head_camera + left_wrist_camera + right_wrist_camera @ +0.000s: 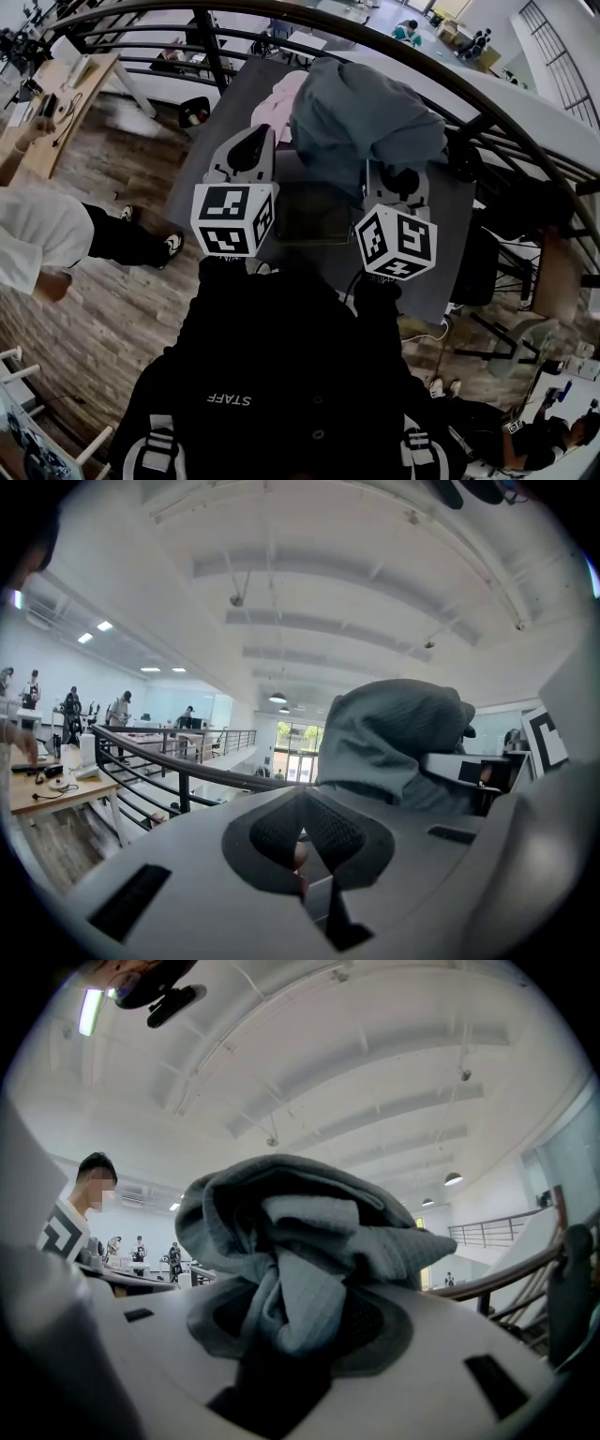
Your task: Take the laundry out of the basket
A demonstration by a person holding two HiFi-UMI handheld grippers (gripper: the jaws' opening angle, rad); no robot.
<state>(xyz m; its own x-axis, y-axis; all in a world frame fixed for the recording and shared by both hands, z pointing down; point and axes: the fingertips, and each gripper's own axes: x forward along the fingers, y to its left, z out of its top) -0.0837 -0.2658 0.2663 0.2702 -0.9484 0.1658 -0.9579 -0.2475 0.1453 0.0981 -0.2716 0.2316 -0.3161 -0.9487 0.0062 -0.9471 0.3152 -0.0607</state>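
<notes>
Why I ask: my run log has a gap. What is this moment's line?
right gripper: jaws shut on grey garment | left gripper: jaws together

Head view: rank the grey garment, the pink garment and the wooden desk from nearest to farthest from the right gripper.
1. Grey garment, held in the right gripper's tongs.
2. Pink garment, up-left of it.
3. Wooden desk, far left.

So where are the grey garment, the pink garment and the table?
grey garment point(366, 117), head view, its bunched middle.
pink garment point(279, 103), head view, its middle.
table point(448, 234), head view, bare right part.
</notes>
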